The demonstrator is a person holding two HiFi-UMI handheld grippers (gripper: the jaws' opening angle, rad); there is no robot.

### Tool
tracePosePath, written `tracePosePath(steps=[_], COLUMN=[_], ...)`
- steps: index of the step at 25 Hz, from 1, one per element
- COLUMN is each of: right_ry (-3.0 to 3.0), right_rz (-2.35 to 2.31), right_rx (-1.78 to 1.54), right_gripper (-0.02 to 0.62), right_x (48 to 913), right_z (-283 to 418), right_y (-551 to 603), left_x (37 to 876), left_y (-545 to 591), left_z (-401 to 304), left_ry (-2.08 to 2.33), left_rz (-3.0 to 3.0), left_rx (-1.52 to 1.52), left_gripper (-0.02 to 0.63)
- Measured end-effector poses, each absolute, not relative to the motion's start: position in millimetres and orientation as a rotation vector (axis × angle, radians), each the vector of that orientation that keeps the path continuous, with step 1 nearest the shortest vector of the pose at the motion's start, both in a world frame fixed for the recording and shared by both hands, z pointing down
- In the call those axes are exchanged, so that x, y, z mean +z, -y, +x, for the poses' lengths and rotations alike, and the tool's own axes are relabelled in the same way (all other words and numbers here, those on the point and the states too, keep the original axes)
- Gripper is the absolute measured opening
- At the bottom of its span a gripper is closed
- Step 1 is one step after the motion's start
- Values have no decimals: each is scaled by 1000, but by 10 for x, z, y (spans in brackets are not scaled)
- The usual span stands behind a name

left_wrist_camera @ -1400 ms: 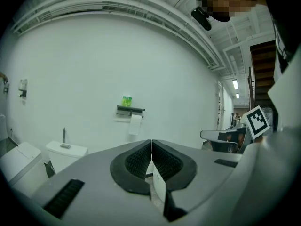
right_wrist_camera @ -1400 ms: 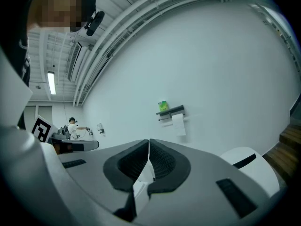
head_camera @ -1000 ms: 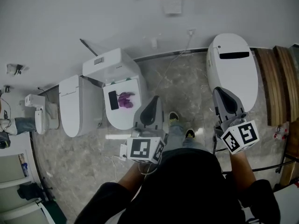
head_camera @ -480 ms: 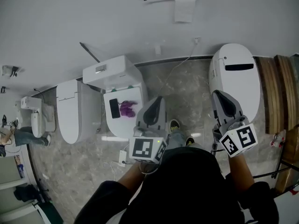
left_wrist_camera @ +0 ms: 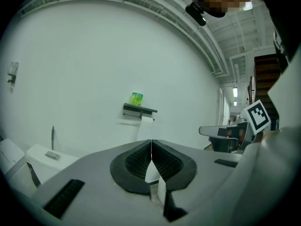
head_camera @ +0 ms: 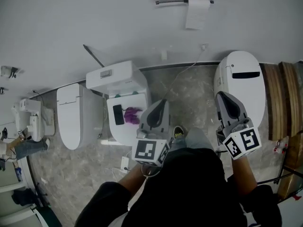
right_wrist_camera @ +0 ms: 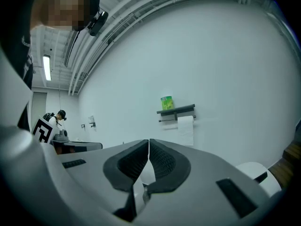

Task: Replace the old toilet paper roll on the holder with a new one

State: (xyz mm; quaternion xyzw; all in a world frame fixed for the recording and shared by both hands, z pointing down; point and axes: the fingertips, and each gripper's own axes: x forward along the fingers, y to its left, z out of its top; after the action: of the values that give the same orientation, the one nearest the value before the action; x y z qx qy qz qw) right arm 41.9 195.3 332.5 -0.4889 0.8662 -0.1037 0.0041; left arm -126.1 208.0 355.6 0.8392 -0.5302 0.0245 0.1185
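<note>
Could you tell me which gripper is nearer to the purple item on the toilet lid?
Left. In the head view, the left gripper is just right of the purple item. The right gripper is much farther right, by the rounded toilet.

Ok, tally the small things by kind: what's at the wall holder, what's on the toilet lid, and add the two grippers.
toilet paper roll: 1
green container: 1
black phone: 1
purple item: 1
grippers: 2, left gripper and right gripper, both with fingers shut and empty
Total: 6
</note>
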Motion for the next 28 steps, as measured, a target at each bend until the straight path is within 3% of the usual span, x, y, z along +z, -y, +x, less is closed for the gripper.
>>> tracePosePath(steps=[13,28], right_ry=[-2728,-2693], right_rz=[-1526,-1466], right_rx=[-373,-410], right_gripper=[20,20], right_x=[3368,3431], right_z=[441,1076], right_y=[-1545,-420], left_x=[3583,3491], left_y=[-1726,-657], left_z=[-1382,-887], left_ry=[1606,1715], left_rz=[2387,2354], left_rx=[83,133], left_gripper=[23,23])
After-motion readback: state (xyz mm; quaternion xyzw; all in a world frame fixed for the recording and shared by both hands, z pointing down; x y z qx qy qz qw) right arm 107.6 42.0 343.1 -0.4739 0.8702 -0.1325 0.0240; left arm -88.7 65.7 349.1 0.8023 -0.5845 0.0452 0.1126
